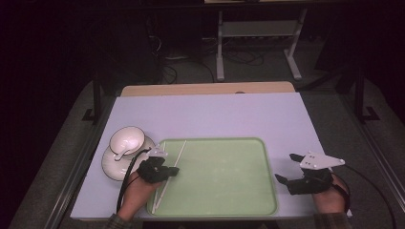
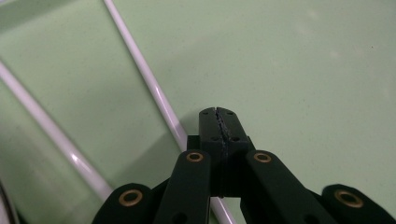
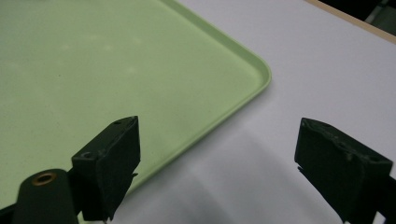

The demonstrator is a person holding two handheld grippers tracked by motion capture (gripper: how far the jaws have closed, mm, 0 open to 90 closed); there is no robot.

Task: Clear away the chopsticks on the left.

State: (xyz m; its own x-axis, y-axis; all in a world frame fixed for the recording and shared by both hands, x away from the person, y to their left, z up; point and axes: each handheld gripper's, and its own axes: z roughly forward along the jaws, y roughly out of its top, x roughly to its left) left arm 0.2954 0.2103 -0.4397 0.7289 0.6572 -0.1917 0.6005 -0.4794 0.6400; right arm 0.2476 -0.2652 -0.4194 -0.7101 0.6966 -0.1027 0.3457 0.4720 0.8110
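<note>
White, thin chopsticks (image 1: 168,172) lie on my green tray's (image 1: 224,210) left side: light, stiff, slick, prone to rolling. My left gripper (image 2: 218,125) is closed, empty, just beside one; I'd pinch mid-length. My right gripper (image 3: 215,163) gapes, idle.

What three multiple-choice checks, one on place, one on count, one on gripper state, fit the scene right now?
1. Where do the chopsticks lie?
A. On the green tray
B. In the bowl
C. On the bare table

2. How many chopsticks are there?
A. One
B. Two
C. Four

3. How stands the right gripper?
A. Shut on a chopstick
B. Shut on nothing
C. Open

Key: 1 A, both sticks rest along the tray's left part; 2 B, two white sticks show in the left gripper view; 3 C, its jaws stand wide apart over the tray's corner and the table.
</note>
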